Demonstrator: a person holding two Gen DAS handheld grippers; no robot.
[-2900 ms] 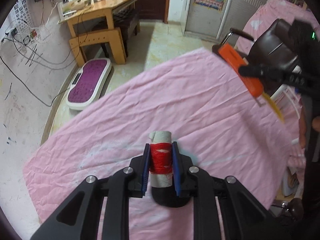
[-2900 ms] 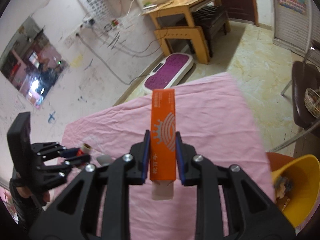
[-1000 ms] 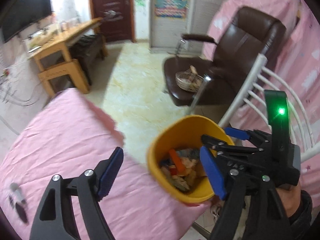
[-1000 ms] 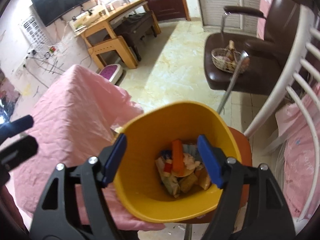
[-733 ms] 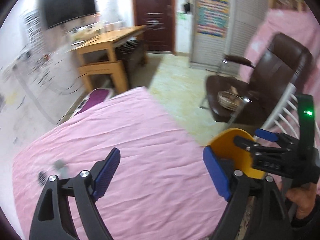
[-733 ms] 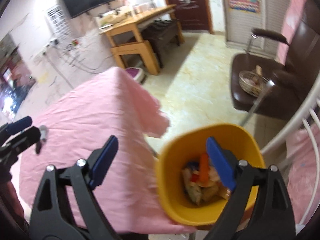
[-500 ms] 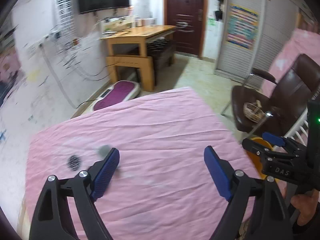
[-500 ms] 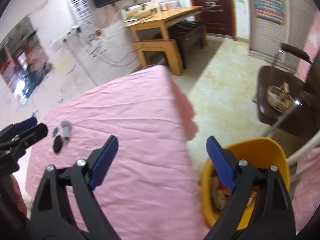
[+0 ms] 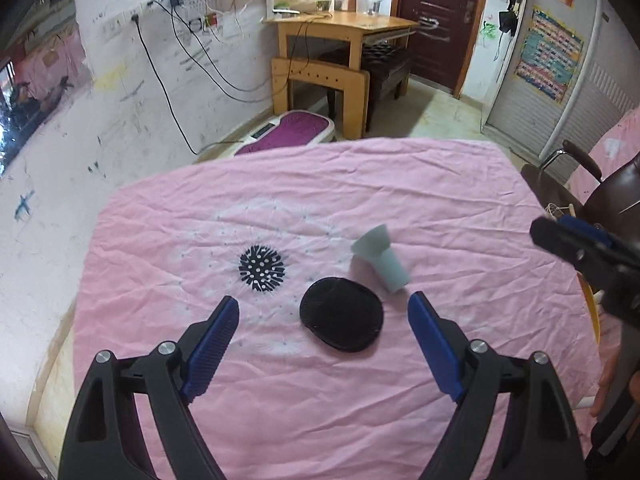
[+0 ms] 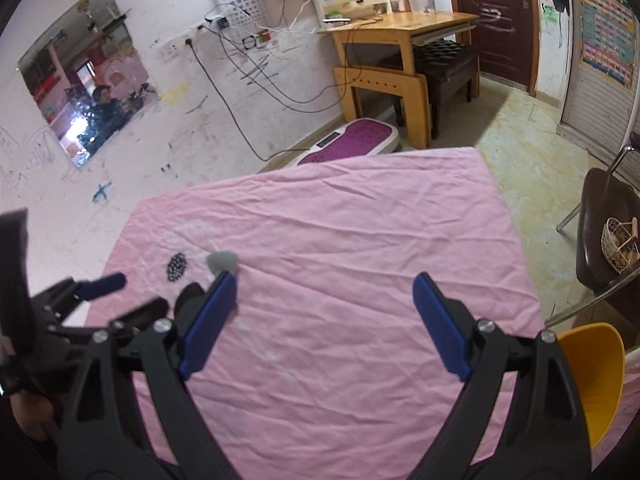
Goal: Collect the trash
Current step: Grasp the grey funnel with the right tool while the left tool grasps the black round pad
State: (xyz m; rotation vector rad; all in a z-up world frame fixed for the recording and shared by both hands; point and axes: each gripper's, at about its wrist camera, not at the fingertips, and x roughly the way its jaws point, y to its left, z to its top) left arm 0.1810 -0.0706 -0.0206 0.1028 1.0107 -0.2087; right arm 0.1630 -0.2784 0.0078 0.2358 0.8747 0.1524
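Observation:
A pale blue-grey cup [image 9: 380, 258] lies on its side on the pink tablecloth [image 9: 280, 400], touching a flat black round lid [image 9: 341, 314]. My left gripper [image 9: 323, 346] is open and empty, hovering just in front of the lid. The cup also shows in the right wrist view [image 10: 223, 262], partly hidden by my blue finger pad [image 10: 208, 320]. My right gripper [image 10: 322, 324] is open and empty above the cloth's middle. The yellow trash bin [image 10: 596, 376] stands off the table's right edge.
A black dotted print [image 9: 261, 268] marks the cloth left of the lid. A brown chair [image 10: 608, 224] holds a wicker basket [image 10: 620, 244]. A wooden desk [image 9: 344, 56] and a purple platform [image 9: 288, 134] stand beyond the table's far edge.
Both grippers dropped their items into the yellow bin, opened, and swung back left over the table. The left gripper now faces the cup and lid up close.

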